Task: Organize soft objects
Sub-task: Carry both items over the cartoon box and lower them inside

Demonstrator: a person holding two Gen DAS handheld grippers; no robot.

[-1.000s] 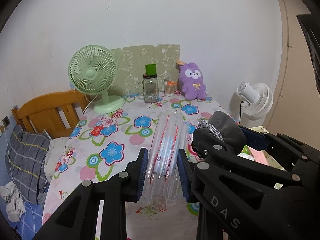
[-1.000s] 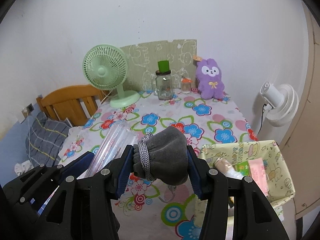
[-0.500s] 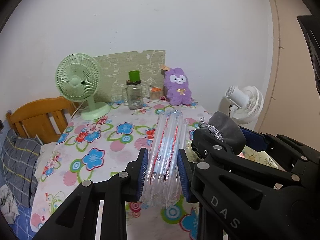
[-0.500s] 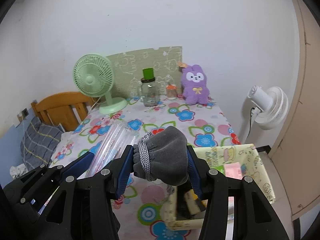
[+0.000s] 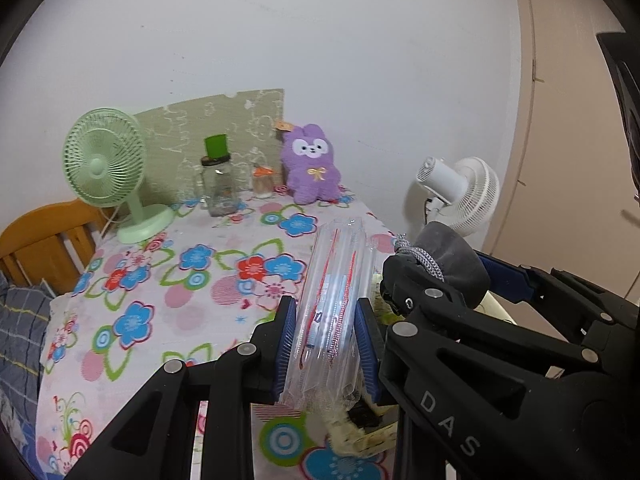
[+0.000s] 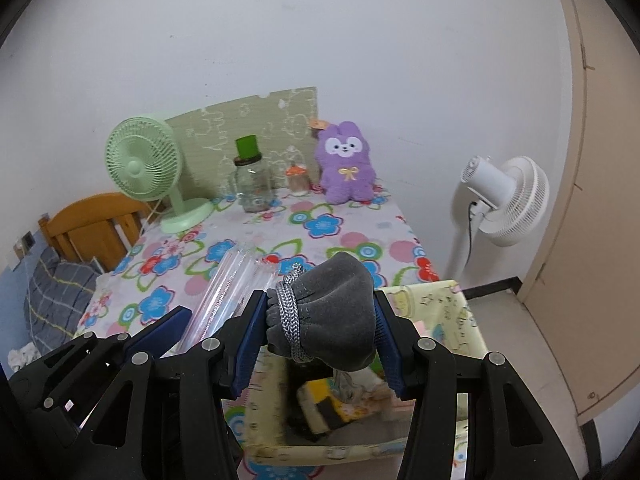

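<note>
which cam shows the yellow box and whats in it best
The right wrist view: the yellow box lies open below the grey pouch, its far wall, right wall and jumbled contents visible. In the left wrist view only a corner peeks out under the clear air-cushion pack.

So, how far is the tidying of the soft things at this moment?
Done: the yellow fabric box already holds some items. In hand: the left claw grips a clear air-cushion pack, and the right claw grips a grey drawstring pouch, both above the box and not yet released. Left: dropping these two in. The purple plush rabbit sits at the table's back, possibly next.
</note>
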